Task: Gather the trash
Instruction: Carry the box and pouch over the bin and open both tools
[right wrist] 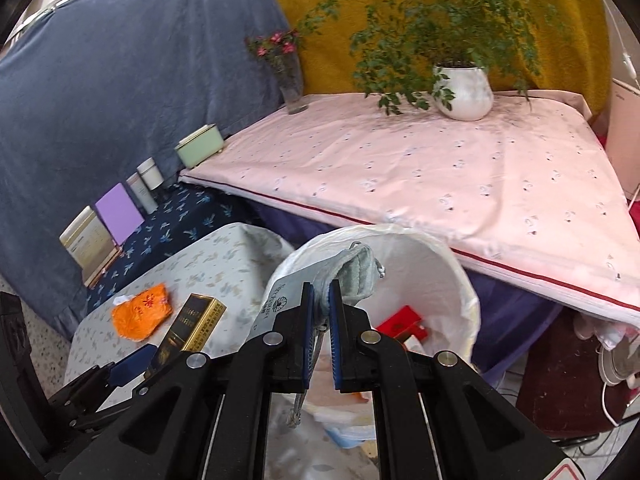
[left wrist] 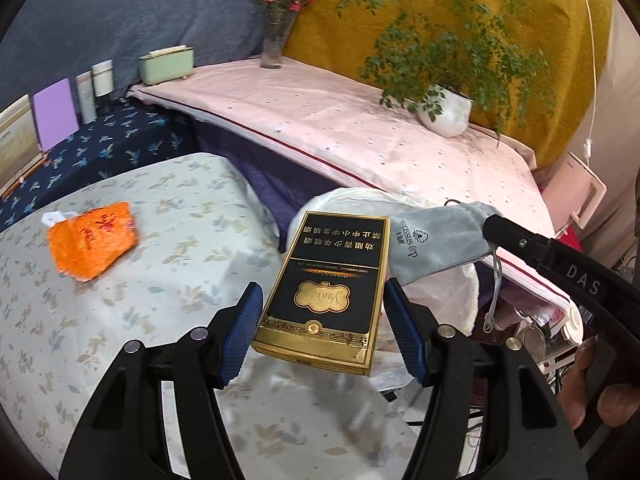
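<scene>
Left gripper (left wrist: 322,334) clamps a black-and-gold cardboard cigarette box (left wrist: 324,292), right gripper (right wrist: 320,336) pinches a grey drawstring cloth pouch (right wrist: 344,276), both held over the white-lined bin (right wrist: 460,280); crumpled orange wrapper (left wrist: 94,240) lies on floral-clothed table (left wrist: 168,280).
</scene>
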Motion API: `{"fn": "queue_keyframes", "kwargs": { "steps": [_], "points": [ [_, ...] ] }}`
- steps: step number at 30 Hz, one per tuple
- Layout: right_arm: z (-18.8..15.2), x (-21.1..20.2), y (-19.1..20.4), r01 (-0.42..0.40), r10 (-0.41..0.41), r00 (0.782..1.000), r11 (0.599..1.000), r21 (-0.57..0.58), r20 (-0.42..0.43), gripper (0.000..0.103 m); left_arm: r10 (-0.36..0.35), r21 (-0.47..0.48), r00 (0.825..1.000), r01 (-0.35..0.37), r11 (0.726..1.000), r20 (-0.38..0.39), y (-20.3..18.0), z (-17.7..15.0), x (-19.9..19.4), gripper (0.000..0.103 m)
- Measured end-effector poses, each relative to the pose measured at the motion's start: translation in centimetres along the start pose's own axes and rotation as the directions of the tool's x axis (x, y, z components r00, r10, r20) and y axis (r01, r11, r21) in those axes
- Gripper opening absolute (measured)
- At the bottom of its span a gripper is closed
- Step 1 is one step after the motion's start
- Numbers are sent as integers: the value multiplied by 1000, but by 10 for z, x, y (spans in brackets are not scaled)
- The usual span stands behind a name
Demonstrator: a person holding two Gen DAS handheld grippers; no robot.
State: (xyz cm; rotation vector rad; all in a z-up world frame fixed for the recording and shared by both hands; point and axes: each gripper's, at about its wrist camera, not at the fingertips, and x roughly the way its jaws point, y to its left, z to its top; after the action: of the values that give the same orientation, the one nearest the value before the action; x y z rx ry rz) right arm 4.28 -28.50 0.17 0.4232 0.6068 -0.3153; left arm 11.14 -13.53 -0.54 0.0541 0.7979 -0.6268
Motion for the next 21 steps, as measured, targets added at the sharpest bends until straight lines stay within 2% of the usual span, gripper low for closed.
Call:
{"fn": "queue_keyframes", "kwargs": {
  "steps": [9,21],
  "points": [
    [0,-4,-31,30,-31,1000,999,40,4,7,-29,41,999,31,999,-35,-27,2,23,60],
    [6,-7,-47,50,-51,999,997,66,18,7,-46,46,999,47,998,-29,-35,5,36,60]
  ]
}}
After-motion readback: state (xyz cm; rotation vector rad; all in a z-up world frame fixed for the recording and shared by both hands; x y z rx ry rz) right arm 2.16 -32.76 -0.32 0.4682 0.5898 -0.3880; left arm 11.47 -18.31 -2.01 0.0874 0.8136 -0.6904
